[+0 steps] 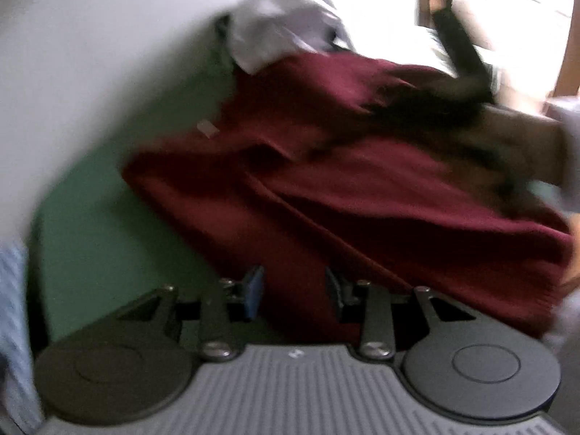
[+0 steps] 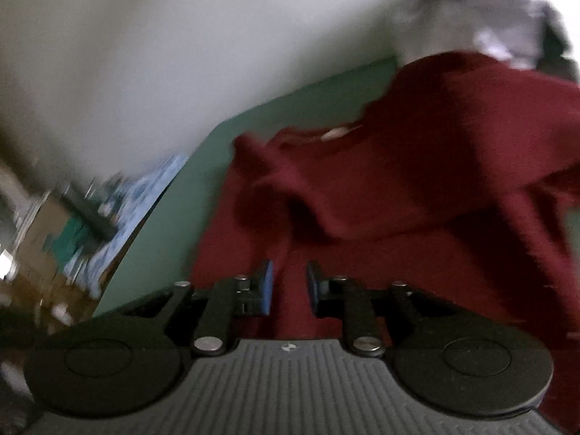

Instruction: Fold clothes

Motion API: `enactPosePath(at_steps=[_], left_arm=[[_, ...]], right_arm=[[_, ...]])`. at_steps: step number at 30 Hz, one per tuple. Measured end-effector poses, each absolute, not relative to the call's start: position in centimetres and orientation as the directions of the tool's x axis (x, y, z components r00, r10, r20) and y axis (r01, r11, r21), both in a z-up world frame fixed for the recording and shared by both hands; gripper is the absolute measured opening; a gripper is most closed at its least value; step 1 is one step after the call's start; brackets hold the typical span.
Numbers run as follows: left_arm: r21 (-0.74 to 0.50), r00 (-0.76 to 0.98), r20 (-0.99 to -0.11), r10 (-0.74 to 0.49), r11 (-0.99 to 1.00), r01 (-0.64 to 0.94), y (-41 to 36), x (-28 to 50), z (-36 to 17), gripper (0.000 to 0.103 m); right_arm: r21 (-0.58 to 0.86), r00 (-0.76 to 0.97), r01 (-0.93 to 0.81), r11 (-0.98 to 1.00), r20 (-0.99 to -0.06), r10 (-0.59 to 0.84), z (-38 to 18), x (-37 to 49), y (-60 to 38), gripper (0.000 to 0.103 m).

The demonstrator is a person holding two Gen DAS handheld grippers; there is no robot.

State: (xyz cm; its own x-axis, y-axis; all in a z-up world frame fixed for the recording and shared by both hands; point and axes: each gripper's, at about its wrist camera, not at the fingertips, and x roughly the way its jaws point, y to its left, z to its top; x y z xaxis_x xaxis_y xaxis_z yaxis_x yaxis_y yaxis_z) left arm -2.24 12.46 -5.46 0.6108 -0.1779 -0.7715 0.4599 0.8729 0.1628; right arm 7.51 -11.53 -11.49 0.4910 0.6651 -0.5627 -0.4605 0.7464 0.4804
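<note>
One maroon garment lies on a green desk set against a white wall. Both views are smeared with motion blur, so fine detail is lost. A small pale label shows on the cloth toward the wall side. One light grey garment sits bunched at the far edge of the desk against the wall, with the maroon cloth overlapping its near edge.

There are two claws, one in each wrist view. The left claw has its jaws spread apart, blue pads showing, and a band of the maroon cloth runs in the gap between them; whether the pads touch the cloth cannot be told. In the same view, at the right, a dark blurred shape and a bare forearm reach over the garment's far side.

The right claw has its jaws closer together, and a strip of the maroon garment runs through the narrow gap between the pads; whether they pinch it is unclear through the blur. Beyond this claw the cloth is humped into loose folds, raised off the desk rather than lying flat. The grey garment appears at the upper right. Past the desk's left edge lies a blue-and-white patterned fabric, with blurred brown clutter beyond it.
</note>
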Motion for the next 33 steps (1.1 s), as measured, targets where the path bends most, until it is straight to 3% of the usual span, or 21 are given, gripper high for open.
enactPosePath(at_steps=[2,8,11,13,15,23,27,29,31,33], left_arm=[[0.188,0.629,-0.76,-0.163,0.871,0.453,13.6,2.1,-5.6,0.038],[0.117,0.585,-0.786,-0.201,0.88,0.46,13.0,11.7,-8.7,0.039],[0.073,0.559,-0.799,-0.221,0.887,0.455,12.5,14.7,-10.4,0.047],[0.053,0.553,-0.799,-0.237,0.888,0.457,12.5,15.4,-10.7,0.056],[0.038,0.549,-0.797,-0.253,0.885,0.464,12.7,15.7,-10.8,0.059],[-0.014,0.533,-0.795,-0.289,0.888,0.46,13.4,15.8,-11.7,0.07],[0.016,0.538,-0.794,-0.281,0.877,0.481,12.9,15.4,-12.4,0.074],[0.058,0.548,-0.793,-0.264,0.864,0.501,12.3,15.0,-12.9,0.077],[0.076,0.556,-0.789,-0.261,0.857,0.51,12.0,14.7,-13.1,0.079],[0.066,0.556,-0.787,-0.269,0.859,0.509,12.2,14.8,-13.1,0.079]], right_arm=[[0.476,0.55,-0.398,0.784,-0.561,0.619,-10.9,8.0,-13.6,0.023],[0.492,0.703,-0.109,0.864,-0.576,0.417,-10.0,11.3,-21.7,0.033],[0.497,0.744,-0.013,0.868,-0.575,0.34,-10.1,13.2,-25.0,0.033],[0.507,0.757,0.041,0.861,-0.578,0.305,-10.4,14.7,-26.4,0.036],[0.521,0.769,0.09,0.849,-0.578,0.274,-10.8,16.2,-27.4,0.049],[0.542,0.794,0.268,0.796,-0.593,0.137,-12.9,21.7,-29.6,0.049],[0.539,0.763,0.27,0.798,-0.625,0.164,-14.1,23.2,-29.2,0.049],[0.542,0.763,0.253,0.801,-0.621,0.179,-14.2,23.6,-28.7,0.045],[0.533,0.756,0.228,0.815,-0.625,0.196,-14.2,24.1,-28.1,0.009],[0.495,0.76,0.2,0.846,-0.623,0.185,-13.6,24.2,-27.5,0.01]])
